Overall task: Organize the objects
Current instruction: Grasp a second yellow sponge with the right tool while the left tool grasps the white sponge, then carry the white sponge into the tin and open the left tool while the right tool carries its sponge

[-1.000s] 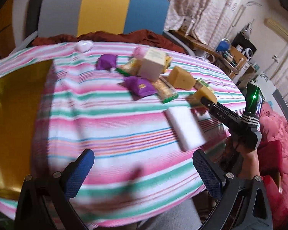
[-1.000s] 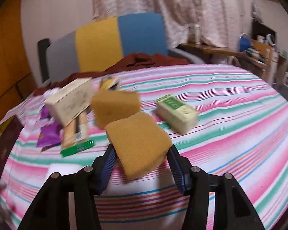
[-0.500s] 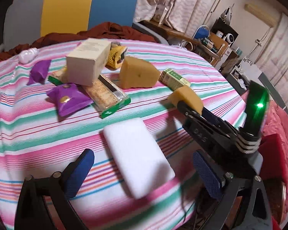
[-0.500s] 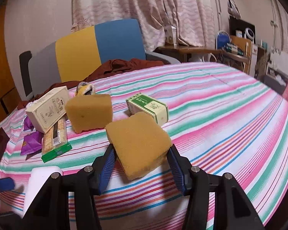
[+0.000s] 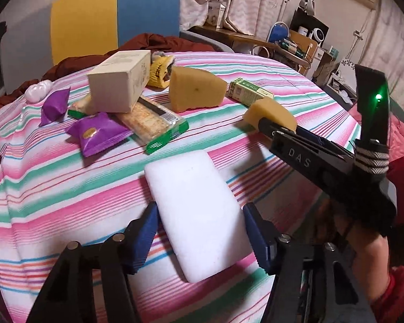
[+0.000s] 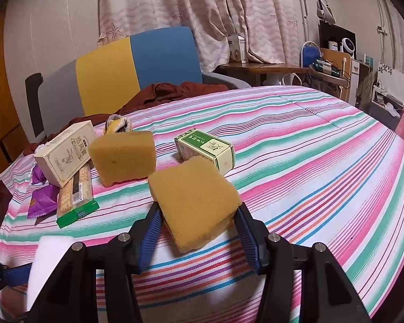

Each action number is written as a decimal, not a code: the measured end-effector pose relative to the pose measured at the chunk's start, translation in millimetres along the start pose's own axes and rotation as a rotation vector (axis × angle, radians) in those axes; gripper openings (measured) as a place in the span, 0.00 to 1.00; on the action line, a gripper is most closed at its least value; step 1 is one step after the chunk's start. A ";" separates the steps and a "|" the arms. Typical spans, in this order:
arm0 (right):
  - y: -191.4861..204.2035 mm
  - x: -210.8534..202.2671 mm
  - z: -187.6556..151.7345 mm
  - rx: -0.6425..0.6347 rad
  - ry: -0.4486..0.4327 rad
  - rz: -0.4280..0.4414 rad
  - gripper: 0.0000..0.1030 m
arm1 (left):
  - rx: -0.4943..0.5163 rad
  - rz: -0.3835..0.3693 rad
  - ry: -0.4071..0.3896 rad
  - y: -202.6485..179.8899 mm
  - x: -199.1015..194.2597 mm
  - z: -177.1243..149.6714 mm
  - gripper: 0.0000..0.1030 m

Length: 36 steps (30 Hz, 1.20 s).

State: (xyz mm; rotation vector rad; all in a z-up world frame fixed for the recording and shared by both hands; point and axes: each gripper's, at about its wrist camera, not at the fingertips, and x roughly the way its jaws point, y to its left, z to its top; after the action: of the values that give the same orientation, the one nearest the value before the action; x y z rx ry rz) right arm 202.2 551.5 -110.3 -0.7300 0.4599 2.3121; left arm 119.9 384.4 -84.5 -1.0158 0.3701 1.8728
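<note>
My left gripper (image 5: 199, 235) has closed its blue pads on the sides of a white sponge block (image 5: 196, 210) lying on the striped tablecloth (image 5: 54, 188). My right gripper (image 6: 196, 231) is shut on a yellow sponge (image 6: 194, 199) held above the cloth; it also shows in the left wrist view (image 5: 272, 113). A second yellow sponge (image 6: 124, 156) lies beyond it, next to a green-and-white box (image 6: 207, 150). The white sponge block shows at the lower left of the right wrist view (image 6: 48, 263).
A beige carton (image 5: 121, 80) leans on a cracker packet (image 5: 150, 123). Two purple snack packs (image 5: 99, 133) (image 5: 54, 105), a yellow glove (image 5: 160, 70) and a white object (image 5: 39, 92) lie at the back. A colored chair (image 6: 115, 80) with brown cloth stands behind the table.
My left gripper has moved forward to the white sponge block and narrowed its jaws from wide open onto its sides. My right gripper keeps holding the yellow sponge nearly still.
</note>
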 end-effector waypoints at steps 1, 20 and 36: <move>0.6 0.0 -0.4 -0.003 -0.001 -0.003 0.53 | -0.003 -0.002 -0.003 1.6 -1.4 -1.6 0.60; 24.8 -26.7 -14.5 -0.001 -0.024 -0.010 0.52 | -0.098 -0.033 -0.078 47.2 -56.3 -35.0 0.59; 141.7 -82.2 -21.8 -0.062 -0.013 0.319 0.52 | -0.223 0.058 -0.220 107.7 -141.7 -57.5 0.59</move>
State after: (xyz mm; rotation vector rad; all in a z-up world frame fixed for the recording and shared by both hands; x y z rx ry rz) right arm 165.1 398.7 -59.3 -0.7133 0.5336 2.6372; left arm 87.6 209.4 -26.8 -0.9392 0.0618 2.0883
